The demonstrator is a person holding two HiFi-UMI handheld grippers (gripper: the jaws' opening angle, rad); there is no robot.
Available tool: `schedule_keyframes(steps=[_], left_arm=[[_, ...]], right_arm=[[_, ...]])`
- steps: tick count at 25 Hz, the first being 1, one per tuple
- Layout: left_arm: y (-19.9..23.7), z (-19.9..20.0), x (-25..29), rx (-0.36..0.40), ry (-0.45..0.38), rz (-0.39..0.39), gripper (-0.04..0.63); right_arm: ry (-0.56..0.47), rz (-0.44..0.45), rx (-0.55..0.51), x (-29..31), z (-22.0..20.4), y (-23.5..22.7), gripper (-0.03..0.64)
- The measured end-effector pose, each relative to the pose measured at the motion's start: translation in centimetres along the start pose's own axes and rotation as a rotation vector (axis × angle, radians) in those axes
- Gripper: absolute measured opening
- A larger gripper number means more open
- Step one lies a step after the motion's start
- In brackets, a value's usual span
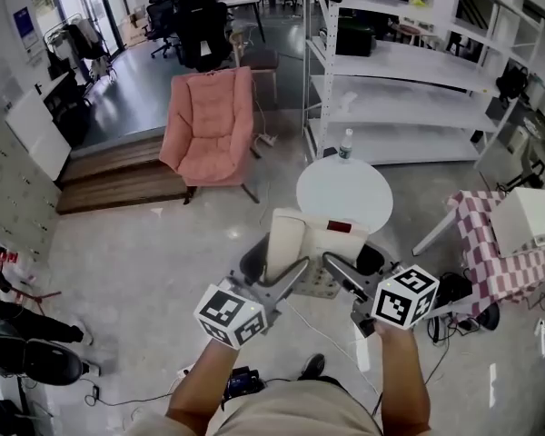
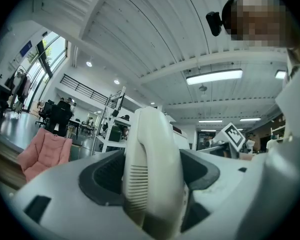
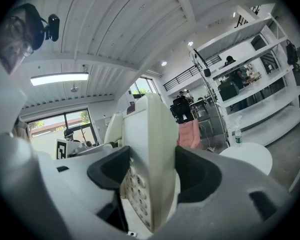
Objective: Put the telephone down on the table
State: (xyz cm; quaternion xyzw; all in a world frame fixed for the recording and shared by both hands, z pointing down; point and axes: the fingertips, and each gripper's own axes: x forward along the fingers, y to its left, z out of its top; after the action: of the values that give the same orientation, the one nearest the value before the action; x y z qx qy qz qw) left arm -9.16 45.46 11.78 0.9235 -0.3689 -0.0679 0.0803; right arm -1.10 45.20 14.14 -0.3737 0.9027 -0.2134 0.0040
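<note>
A cream telephone (image 1: 316,248) with a red display is held in the air between both grippers, just on my side of the round white table (image 1: 363,198). My left gripper (image 1: 293,272) is shut on the handset (image 2: 152,169), which lies along the phone's left side. My right gripper (image 1: 333,264) is shut on the right edge of the phone's base (image 3: 151,169), with the keypad (image 3: 135,189) facing its left jaw. In the right gripper view the table (image 3: 247,156) lies lower right, beyond the phone.
A water bottle (image 1: 345,143) stands at the table's far edge. A pink armchair (image 1: 209,121) sits to the left behind it, white shelving (image 1: 409,80) behind. A checked-cloth table (image 1: 490,252) with a white box (image 1: 527,218) is at right. Cables lie on the floor.
</note>
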Motion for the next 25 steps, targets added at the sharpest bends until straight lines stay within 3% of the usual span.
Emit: schedule_keyframes(steps=[17, 25], left_arm=[[-1.0, -1.3, 9.6, 0.010, 0.017, 0.042, 0.334], [0.1, -2.2, 12.7, 0.003, 0.039, -0.001, 0.334]], right_arm=[[0.008, 0.046, 0.024, -1.4, 3.1, -9.3, 0.267], [-0.003, 0.005, 0.049, -0.8, 3.4, -12.3, 0.266]])
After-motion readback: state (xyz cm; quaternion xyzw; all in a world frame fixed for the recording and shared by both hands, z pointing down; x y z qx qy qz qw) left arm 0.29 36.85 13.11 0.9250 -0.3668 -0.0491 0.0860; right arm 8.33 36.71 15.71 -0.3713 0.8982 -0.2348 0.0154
